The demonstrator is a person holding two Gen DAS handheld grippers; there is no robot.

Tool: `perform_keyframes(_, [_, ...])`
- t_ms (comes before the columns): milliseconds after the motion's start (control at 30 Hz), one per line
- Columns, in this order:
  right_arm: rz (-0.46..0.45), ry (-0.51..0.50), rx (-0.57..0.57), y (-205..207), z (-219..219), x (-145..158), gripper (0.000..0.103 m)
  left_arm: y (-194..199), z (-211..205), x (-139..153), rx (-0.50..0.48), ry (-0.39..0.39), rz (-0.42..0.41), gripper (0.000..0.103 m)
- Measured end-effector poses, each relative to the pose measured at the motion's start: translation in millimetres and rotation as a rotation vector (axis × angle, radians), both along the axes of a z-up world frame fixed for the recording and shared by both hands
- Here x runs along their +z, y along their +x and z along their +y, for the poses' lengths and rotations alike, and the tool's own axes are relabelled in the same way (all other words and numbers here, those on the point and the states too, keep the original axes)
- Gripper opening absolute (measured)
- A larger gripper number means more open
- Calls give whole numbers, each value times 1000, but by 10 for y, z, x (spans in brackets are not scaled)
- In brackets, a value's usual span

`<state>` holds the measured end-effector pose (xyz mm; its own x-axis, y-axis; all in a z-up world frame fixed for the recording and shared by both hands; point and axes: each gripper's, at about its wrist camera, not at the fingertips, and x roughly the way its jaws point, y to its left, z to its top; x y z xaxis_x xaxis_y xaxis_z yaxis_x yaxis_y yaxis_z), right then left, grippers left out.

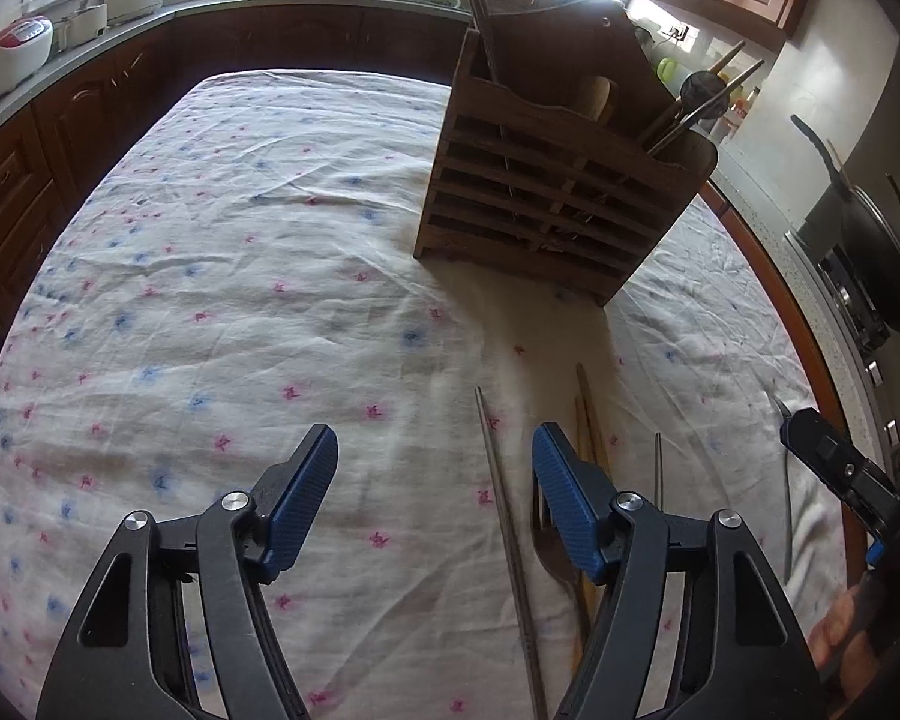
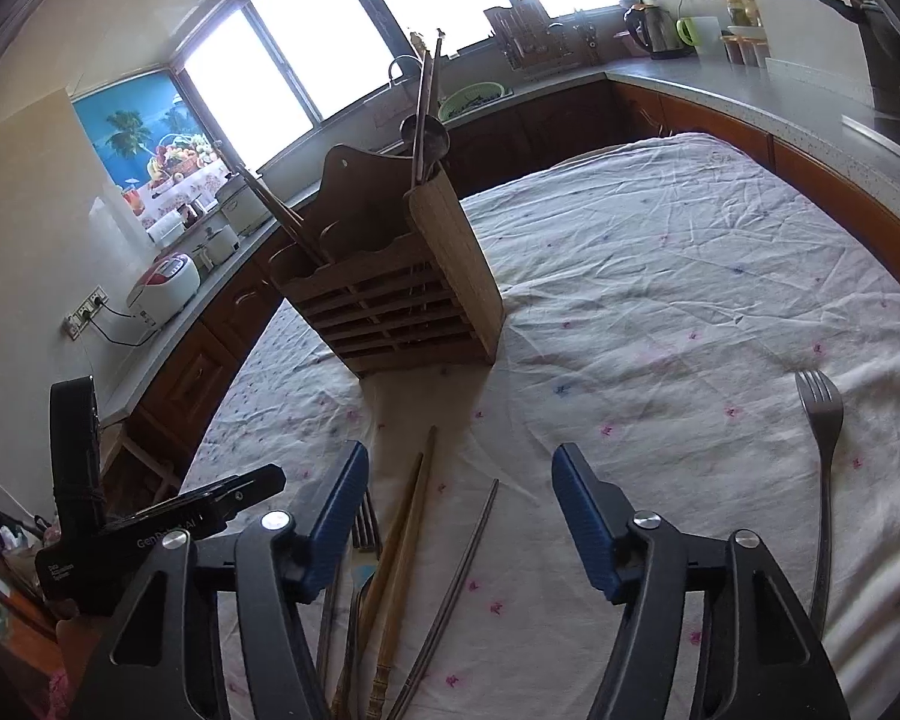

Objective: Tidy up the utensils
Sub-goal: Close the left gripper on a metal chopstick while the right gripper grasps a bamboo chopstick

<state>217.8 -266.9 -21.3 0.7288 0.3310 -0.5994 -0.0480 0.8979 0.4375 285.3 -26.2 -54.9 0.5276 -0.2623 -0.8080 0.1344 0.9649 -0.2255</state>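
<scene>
Your left gripper [image 1: 435,495] hovers over the flower-print white tablecloth [image 1: 222,276], its blue-padded jaws partly open with nothing pressed between them; a pair of slim metal chopsticks [image 1: 501,480] lies on the cloth in the gap, nearer the right-hand pad. Your right gripper [image 2: 459,516] likewise stands partly open and empty, with a pair of long wooden chopsticks [image 2: 411,516] and a second thin metal pair [image 2: 471,546] lying loose between its pads, and the tines of a steel fork [image 2: 366,525] showing just beside its left pad. Off to that gripper's right, well apart from the bundle, rests a lone stainless fork [image 2: 822,420]. Beyond them stands the slatted brown wooden utensil holder [image 1: 546,198], upright, already bearing a ladle and several sticks. The step in hand looks like the pick-up: both grippers poised above the loose cutlery, none yet grasped. Next, you likely need to settle the pads around one pair, close firmly, then lift toward a holder compartment.
</scene>
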Motion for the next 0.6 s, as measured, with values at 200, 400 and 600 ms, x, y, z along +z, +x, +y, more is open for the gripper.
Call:
perform_keyframes(200, [57,12,24,176,14,-122,43,169,-250,-209,-85,37,56,45])
perform_keyframes(400, [91,2,68,373,147,-206,43,172,-213,-281,-120,79,45,8])
perform_keyframes(600, [138,-44,139,584,420,-347,30,133,-13,-279,-135,12,81,6])
